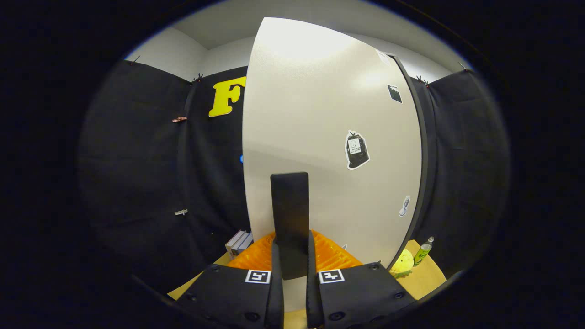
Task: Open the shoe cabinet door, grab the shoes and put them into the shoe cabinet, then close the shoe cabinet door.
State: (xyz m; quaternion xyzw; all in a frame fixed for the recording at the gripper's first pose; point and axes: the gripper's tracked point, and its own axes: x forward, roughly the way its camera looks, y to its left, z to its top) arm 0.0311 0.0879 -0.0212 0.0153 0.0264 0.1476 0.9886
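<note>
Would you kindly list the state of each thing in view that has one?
Gripper: jaws closed on the door handle.
Door handle: upright, gripped between the jaws.
Cabinet door: whether it is open or closed cannot be told.
Bottle: upright, capped, on the floor right of the cabinet.
Books: stacked left of the cabinet.

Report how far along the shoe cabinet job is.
Done: nothing I can confirm, since the white cabinet door hides whether the shoes are already inside. In hand: the gripper has its fingers closed on the door's black handle, one on each side. Left: I cannot tell if this grip is for opening or closing, so possibly the whole job.
</note>
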